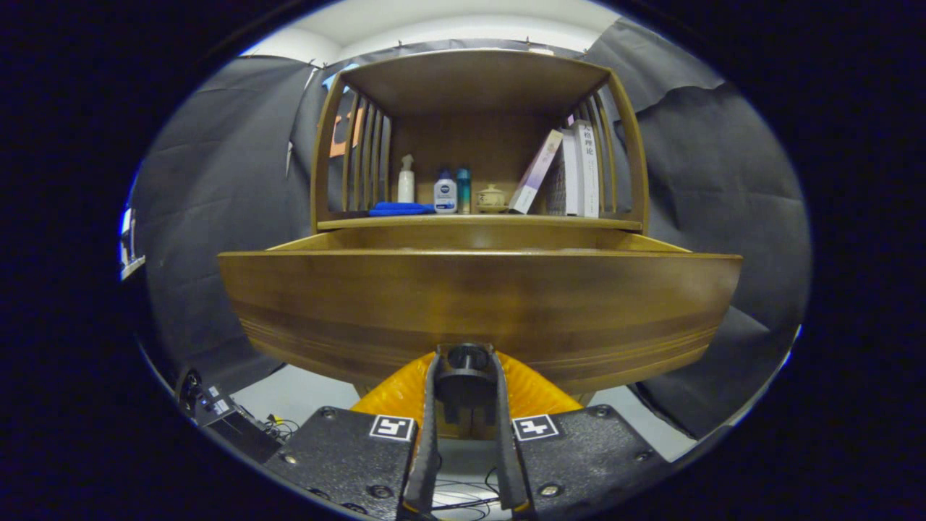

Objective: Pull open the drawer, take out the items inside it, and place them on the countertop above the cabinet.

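The wooden drawer (477,304) is pulled out toward me, and its broad front panel hides whatever lies inside. A dark round knob (466,378) sits at the lower middle of that panel. My gripper (466,365) is shut on this knob, with the left finger (432,412) and the right finger (502,412) pressing on its sides. Above the drawer runs the cabinet's countertop (477,223), under a curved wooden shelf frame.
On the countertop stand a blue cloth (400,209), a white pump bottle (406,181), a small white bottle (445,194), a teal tube (463,191), a little lidded pot (491,197) and leaning books (571,174). Cables and a black box (224,416) lie on the floor at lower left.
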`<state>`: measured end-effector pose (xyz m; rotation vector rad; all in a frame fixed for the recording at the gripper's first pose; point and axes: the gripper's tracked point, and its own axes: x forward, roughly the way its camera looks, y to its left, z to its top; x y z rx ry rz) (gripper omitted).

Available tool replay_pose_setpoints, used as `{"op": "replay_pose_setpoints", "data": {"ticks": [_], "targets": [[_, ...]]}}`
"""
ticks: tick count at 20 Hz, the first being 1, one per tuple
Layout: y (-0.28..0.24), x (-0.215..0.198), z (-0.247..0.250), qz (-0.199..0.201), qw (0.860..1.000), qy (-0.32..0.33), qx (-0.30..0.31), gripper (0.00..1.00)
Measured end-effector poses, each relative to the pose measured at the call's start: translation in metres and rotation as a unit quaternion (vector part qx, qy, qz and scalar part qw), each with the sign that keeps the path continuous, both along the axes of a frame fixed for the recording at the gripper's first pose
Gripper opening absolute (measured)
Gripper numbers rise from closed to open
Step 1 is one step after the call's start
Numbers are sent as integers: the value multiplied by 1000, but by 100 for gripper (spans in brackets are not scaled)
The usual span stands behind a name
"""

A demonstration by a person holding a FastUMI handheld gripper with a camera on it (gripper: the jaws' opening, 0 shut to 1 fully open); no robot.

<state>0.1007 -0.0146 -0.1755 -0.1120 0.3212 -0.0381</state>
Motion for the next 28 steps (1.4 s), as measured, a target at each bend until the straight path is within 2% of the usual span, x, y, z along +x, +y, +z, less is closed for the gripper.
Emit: {"op": "replay_pose_setpoints", "data": {"ticks": [7,15,17,21,23,25,28], "targets": [[5,-30,-3,18,1000,10,2,36],[9,-35,-7,20,1000,16,4,36],[9,-39,-9,20,999,35,9,37],[14,-55,14,38,998,47,7,60],[28,-61,31,67,996,51,14,74],[47,-68,49,101,993,55,38,80],[49,-64,79,112,992,53,38,92]]}}
